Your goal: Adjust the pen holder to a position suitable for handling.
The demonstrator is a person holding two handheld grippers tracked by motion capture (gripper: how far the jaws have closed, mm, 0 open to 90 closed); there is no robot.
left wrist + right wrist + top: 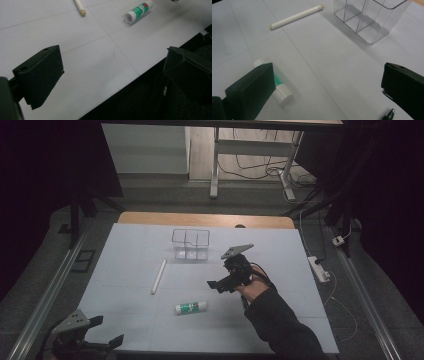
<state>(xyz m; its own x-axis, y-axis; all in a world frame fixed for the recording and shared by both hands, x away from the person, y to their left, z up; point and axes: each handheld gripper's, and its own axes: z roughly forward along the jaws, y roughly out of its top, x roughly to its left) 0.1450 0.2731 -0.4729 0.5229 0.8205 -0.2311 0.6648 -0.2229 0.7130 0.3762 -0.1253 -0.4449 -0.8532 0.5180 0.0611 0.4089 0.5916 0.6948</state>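
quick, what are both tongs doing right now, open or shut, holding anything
Left tongs: open, empty, at the table's near left corner.
Right tongs: open, empty, above the glue stick.

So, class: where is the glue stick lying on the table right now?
In the high view the glue stick lies flat near the table's front edge, in front of the white stick and left of the right gripper.

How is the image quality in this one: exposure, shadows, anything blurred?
High view: dim, the surroundings nearly black, the table evenly lit. Right gripper view: brighter, the clear organizer casting a soft shadow, the glue stick sharp. Left gripper view: the near jaws are soft, and the same glue stick and the white rod are readable.
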